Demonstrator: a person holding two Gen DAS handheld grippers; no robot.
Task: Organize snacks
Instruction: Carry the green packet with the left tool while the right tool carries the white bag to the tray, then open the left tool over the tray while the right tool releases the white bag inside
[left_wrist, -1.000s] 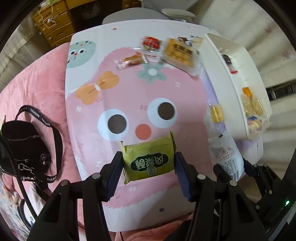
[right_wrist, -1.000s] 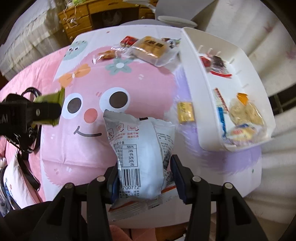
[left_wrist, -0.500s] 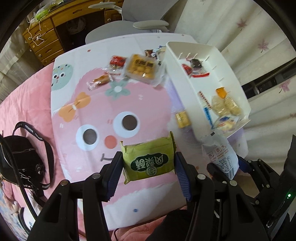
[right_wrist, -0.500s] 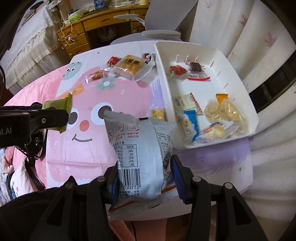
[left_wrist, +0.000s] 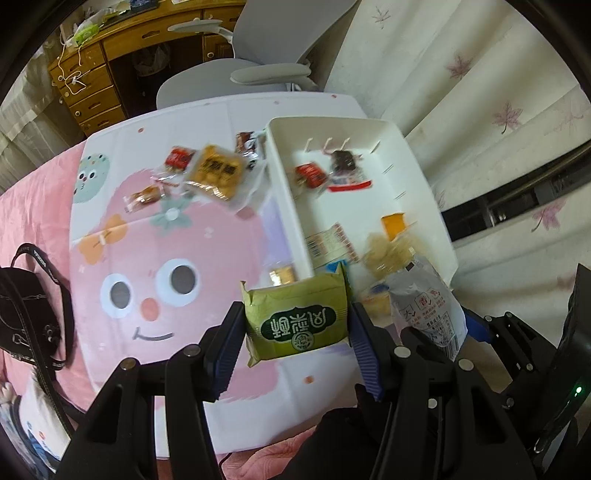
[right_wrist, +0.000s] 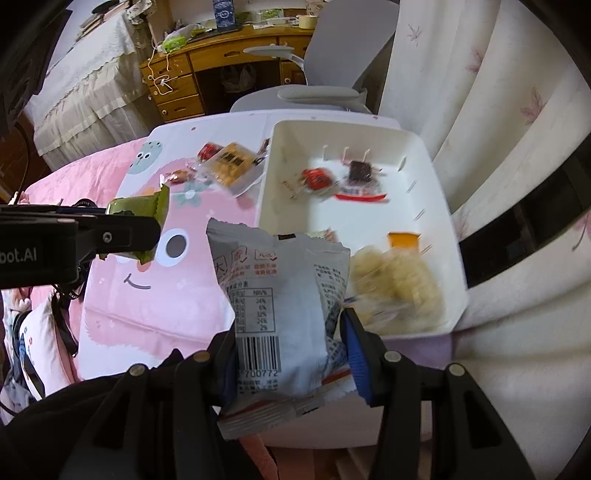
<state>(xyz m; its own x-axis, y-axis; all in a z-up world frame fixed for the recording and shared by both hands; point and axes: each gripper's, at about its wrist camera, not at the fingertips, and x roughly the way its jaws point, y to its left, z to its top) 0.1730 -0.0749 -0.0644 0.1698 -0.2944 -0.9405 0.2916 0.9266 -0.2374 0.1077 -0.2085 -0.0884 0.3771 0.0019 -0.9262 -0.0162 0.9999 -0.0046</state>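
My left gripper (left_wrist: 297, 341) is shut on a green snack packet (left_wrist: 297, 317), held in the air above the near edge of the white bin (left_wrist: 284, 192). My right gripper (right_wrist: 288, 350) is shut on a grey-white snack bag (right_wrist: 280, 295) with a barcode, hanging over the bin's (right_wrist: 436, 166) near left corner. That bag (left_wrist: 428, 306) also shows at the right of the left wrist view. The green packet (right_wrist: 142, 205) and its gripper appear at the left of the right wrist view. Several snacks lie in the bin, among them a red packet (right_wrist: 316, 177) and a dark one (right_wrist: 360, 171).
Several loose snacks (left_wrist: 214, 171) lie on the pink cartoon table cover (left_wrist: 207, 240) left of the bin, and a small yellow one (left_wrist: 282, 275) sits by the bin's wall. A black bag (left_wrist: 26, 321) rests at the left. A grey chair (right_wrist: 325, 92), a wooden desk and curtains stand behind.
Both grippers have risen and moved right toward the bin with their packets still gripped. The bin now sits nearly under them, and more of the room behind shows.
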